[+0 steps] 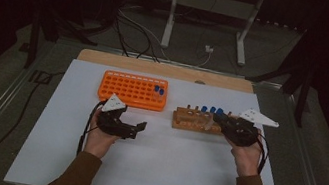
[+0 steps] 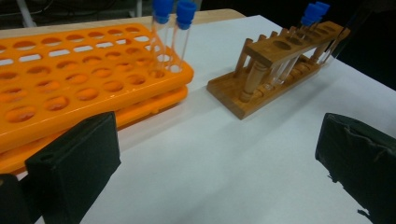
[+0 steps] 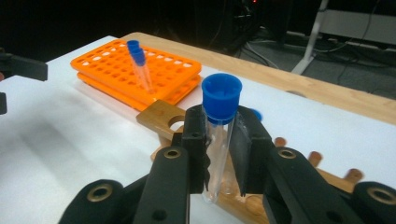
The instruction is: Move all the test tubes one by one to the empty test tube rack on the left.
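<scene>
While two blue-capped tubes (image 1: 158,90) already stand at the right end of the orange rack (image 1: 133,90), we judge that the moving of tubes from the wooden rack (image 1: 197,120) to the orange one is only at its beginning. Our right gripper (image 3: 218,148) is closed on a test tube (image 3: 217,140), just below its blue cap, and this tube stands upright with its lower end at the wooden rack; we cannot tell if it is fully out of its hole. Our left gripper (image 1: 142,127) rests on the white desk (image 1: 164,173) in front of the orange rack, with its jaws wide apart and nothing between them. In the wooden rack, about three other blue caps (image 1: 211,110) are visible, so we think these tubes remain to be carried over. Most holes of the orange rack are still free.
</scene>
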Tool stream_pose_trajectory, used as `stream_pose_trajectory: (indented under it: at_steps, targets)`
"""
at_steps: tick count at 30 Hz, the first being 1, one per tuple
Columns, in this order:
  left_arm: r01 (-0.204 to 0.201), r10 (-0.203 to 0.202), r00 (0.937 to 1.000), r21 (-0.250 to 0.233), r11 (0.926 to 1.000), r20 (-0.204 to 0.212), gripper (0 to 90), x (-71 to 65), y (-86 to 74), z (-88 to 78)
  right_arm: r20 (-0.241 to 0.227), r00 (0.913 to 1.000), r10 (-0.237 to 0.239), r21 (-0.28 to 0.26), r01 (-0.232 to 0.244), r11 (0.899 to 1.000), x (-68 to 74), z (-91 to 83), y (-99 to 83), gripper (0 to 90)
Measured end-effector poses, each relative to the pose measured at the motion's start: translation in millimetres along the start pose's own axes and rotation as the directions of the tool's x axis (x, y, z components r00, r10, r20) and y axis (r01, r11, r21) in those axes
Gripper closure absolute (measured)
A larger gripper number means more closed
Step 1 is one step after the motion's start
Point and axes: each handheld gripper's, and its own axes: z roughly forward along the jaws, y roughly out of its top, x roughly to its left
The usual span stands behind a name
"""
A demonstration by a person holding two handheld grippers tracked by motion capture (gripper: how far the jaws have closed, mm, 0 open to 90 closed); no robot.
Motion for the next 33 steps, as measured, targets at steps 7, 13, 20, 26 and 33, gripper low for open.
stream_pose_trajectory:
  at_steps: [7,13,20,26,33]
  targets:
    - [-0.035,0.035,0.9990,0.015,0.9993,0.027,2.6,-20.7,9.7,12.6,-0.046,0.9989,-0.011,0.034,0.012,0.999,16.1,14.8,-3.3,76.7]
    - [-0.076,0.072,0.9946,0.043,0.9962,0.075,3.1,-38.3,12.3,34.4,-0.098,0.9944,-0.038,0.071,0.046,0.996,37.6,33.5,-8.6,76.7]
    - [-0.120,0.114,0.9886,0.052,0.9915,0.098,7.2,-56.8,9.5,55.4,-0.134,0.9897,-0.049,0.070,0.059,0.996,55.3,39.9,-6.2,76.6]
    - [-0.147,0.143,0.9840,0.031,0.9886,0.107,21.2,-71.0,9.5,68.1,-0.175,0.9842,-0.026,0.072,0.039,0.997,59.5,41.8,-5.5,76.5]
    - [-0.165,0.164,0.9761,-0.005,0.9862,0.142,55.5,-79.0,8.4,75.8,-0.200,0.9797,-0.013,0.068,0.027,0.997,61.2,41.0,-4.7,76.6]
